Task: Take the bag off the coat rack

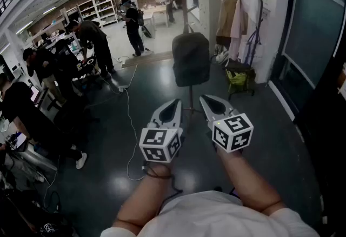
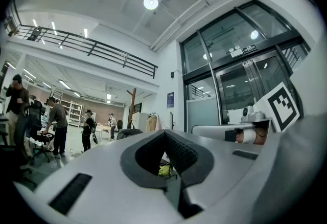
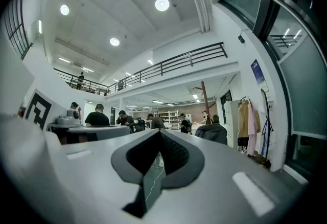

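Dark, glossy floor runs the length of a big open hall, with people standing around benches off at ten o'clock and a rail of pale hanging coats (image 1: pixel 236 11) against the wall at one o'clock. Dead ahead at twelve o'clock, the dark grey fabric bag (image 1: pixel 190 60) hangs on the brown wooden coat rack (image 1: pixel 190 98), well clear of the floor and well apart from both of my tools.

My left gripper (image 1: pixel 173 107) and right gripper (image 1: pixel 212 103) are held side by side low in front of me, pointing at the bag. Each has its jaws together, with nothing between them.

I judge this to be the approach. Nothing is grasped yet, and the bag is fully on the rack.

The next move calls for closing the gap, opening at least one gripper, and finding the strap or top loop. I cannot make out from here where the loop sits on a peg. The bag will probably need lifting upward before it comes away. It looks soft and bulky, so a second grip lower down may help steady it.
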Available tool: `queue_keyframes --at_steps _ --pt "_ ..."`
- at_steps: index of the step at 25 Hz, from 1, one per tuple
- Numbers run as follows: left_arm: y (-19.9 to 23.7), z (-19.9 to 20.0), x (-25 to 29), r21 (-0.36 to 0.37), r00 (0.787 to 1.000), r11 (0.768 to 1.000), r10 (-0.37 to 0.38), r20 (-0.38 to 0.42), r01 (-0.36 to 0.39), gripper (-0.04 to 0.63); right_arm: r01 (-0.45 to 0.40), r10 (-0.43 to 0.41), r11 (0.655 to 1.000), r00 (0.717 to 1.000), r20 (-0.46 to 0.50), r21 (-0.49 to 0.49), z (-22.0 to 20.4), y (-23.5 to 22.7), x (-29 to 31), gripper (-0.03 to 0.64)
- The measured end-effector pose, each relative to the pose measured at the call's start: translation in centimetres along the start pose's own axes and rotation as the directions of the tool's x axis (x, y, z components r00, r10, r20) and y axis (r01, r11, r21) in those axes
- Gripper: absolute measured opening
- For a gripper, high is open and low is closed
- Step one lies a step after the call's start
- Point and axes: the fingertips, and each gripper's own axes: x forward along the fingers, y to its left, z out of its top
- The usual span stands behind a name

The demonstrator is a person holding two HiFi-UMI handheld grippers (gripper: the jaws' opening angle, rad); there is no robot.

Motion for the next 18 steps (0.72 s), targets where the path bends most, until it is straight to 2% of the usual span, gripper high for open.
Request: queue_keyframes --at_steps 11,18 --pt "0.1 0.1 -1.2 0.0 1.0 1.0 -0.006 -0.003 0.006 0.006 0.009 -0.009 1.0 1.0 0.007 -0.005 0.0 1.1 -0.5 0.002" --pt "0.5 -1.1 0.8 -0.005 1.0 1.0 -0.016 -0.021 0.016 0.006 0.015 -0.015 1.0 1.0 0.012 -0.007 -0.3 -0.2 0.4 0.003"
